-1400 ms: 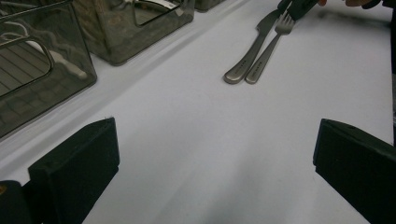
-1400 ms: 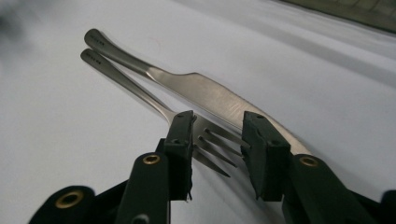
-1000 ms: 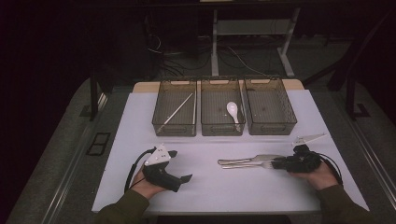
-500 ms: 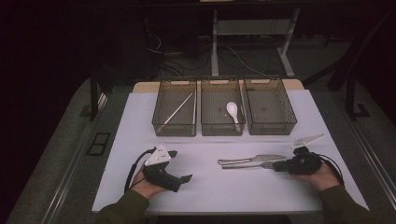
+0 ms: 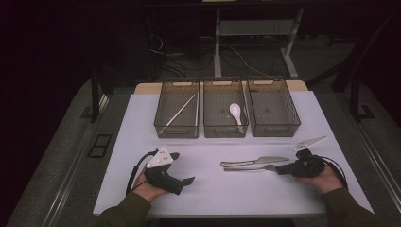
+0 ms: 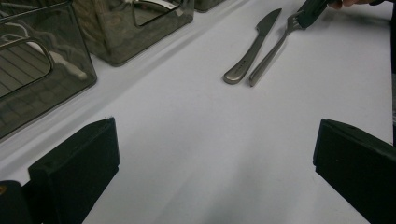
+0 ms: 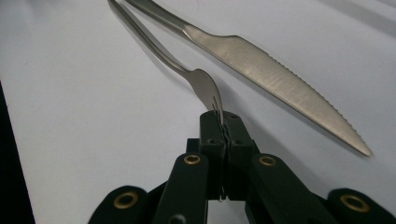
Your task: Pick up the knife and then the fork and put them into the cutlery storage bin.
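Observation:
A steel fork (image 5: 248, 168) and a steel knife (image 5: 255, 161) lie side by side on the white table at the front right. My right gripper (image 5: 279, 169) lies low at the fork's right end. Its jaws have just been closing, and in the right gripper view the right gripper (image 7: 223, 126) is shut on the tines of the fork (image 7: 201, 81), with the knife (image 7: 271, 74) just beside it, untouched. My left gripper (image 5: 183, 168) rests at the front left in a hand, open. The left gripper (image 6: 215, 177) has nothing but bare table between its jaws.
Three dark mesh bins stand in a row at the back. The left bin (image 5: 176, 134) holds a long thin stick (image 5: 178, 112), the middle bin (image 5: 225, 134) a white spoon (image 5: 235, 112), and the right bin (image 5: 276, 132) shows nothing inside. Cables trail from both grippers.
The right gripper's jaws have closed onto the fork's tines. Both hands have stayed where they were, and the left gripper is unchanged.

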The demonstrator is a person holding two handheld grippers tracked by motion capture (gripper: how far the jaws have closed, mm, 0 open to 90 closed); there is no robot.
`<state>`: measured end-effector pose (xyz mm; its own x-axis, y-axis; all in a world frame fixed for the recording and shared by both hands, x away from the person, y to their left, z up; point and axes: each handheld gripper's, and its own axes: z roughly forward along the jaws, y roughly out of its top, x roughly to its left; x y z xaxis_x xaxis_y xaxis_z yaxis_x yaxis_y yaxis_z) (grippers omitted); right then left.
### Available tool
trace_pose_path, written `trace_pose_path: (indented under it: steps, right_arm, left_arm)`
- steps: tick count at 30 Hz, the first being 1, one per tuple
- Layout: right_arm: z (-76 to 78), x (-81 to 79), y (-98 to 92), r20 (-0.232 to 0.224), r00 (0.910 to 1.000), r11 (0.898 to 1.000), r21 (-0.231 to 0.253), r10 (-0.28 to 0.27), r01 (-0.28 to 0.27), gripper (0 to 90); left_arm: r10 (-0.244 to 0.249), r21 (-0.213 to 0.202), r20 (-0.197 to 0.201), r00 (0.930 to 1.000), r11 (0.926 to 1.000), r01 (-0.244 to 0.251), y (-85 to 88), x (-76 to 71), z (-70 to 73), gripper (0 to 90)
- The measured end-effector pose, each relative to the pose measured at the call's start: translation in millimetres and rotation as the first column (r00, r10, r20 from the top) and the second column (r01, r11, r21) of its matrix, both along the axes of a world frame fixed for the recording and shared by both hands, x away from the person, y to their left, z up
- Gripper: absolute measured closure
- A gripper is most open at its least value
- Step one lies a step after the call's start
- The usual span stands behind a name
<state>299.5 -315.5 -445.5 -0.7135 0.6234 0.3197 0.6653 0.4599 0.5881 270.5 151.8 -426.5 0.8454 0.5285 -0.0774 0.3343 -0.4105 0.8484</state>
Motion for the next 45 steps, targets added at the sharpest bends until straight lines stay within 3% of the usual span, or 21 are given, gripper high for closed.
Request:
trace_pose_path:
  steps: [4,15,23,30,41,45]
  right_arm:
    - [0.5,0.3,-0.1,-0.009,0.9999,1.0,0.012,-0.008,0.008,88.4]
    - [8.7,-0.3,-5.7,0.02,0.9977,0.996,0.057,-0.065,0.063,88.5]
    - [21.1,-2.2,-12.3,0.076,0.9921,0.989,0.121,-0.1,0.09,88.5]
    - [32.5,-1.8,-19.0,0.121,0.9762,0.978,0.131,-0.18,0.164,88.5]
    - [50.0,0.3,-34.0,0.172,0.9501,0.957,0.178,-0.26,0.23,88.5]
    - [59.0,3.9,-41.5,0.198,0.9293,0.941,0.198,-0.311,0.273,88.5]
  left_arm:
    - [0.0,-0.001,0.0,1.0,1.0,0.0,0.1,0.0,0.0,0.0]
    - [-0.002,0.003,0.001,1.0,1.0,0.002,0.3,0.1,0.4,0.0]
    - [-0.001,0.002,0.0,1.0,1.0,0.001,0.2,0.2,0.2,0.0]
    - [-0.001,0.002,-0.002,1.0,1.0,0.001,0.1,0.4,0.1,0.0]
    - [0.005,-0.005,-0.007,1.0,1.0,-0.005,1.0,1.6,-0.3,0.0]
    - [0.003,-0.005,-0.009,1.0,1.0,-0.003,1.5,1.9,-0.2,0.0]
